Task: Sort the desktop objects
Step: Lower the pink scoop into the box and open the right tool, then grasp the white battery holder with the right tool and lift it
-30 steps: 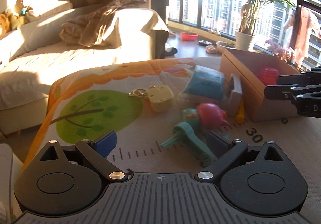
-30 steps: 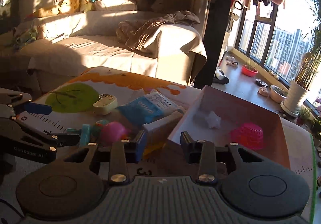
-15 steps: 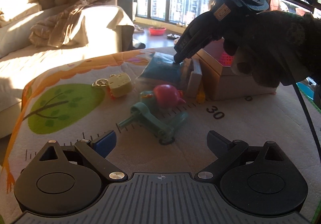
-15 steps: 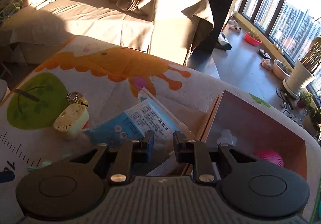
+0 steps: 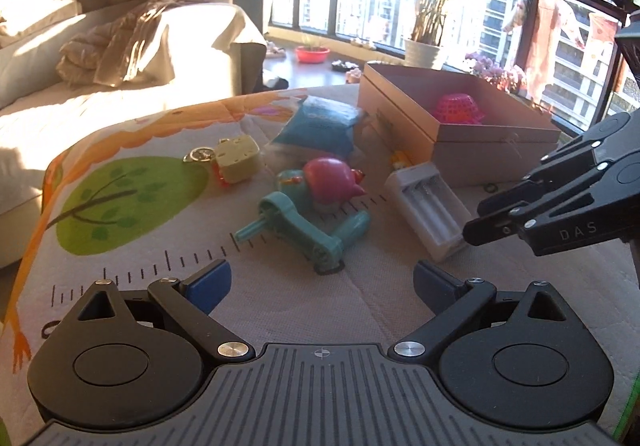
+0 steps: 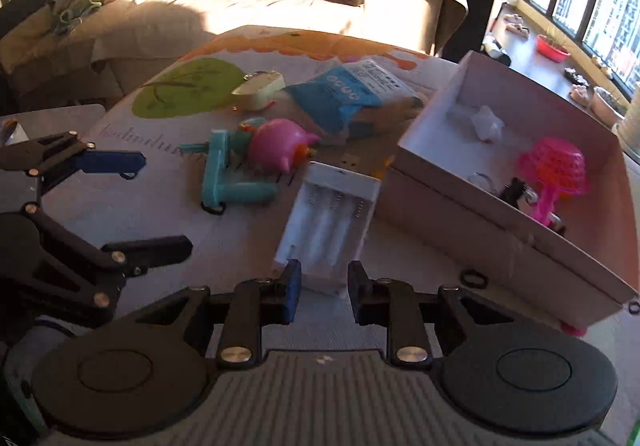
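A white battery charger [image 6: 330,224] lies flat on the printed mat beside the cardboard box [image 6: 472,222]; it also shows in the left wrist view [image 5: 430,210]. My right gripper [image 6: 320,292] sits at its near end, jaws partly open around that end, not clamped. My left gripper [image 5: 322,280] is wide open and empty, low over the mat in front of a teal hand-crank toy [image 5: 304,234] and a pink pig toy [image 5: 332,180]. A blue packet [image 5: 320,124] and a yellow cheese keychain [image 5: 236,160] lie farther back.
The box [image 5: 492,142] holds a pink mesh toy [image 6: 554,172] and a white crumpled bit [image 6: 486,124]. Small black rings [image 6: 472,279] lie by the box. A sofa with blankets stands behind, windows and a potted plant to the right.
The charger, earlier on edge against the box, now lies flat on the mat. My right gripper pulled back from the blue packet to the charger's near end and opened a little. The left gripper stayed open.
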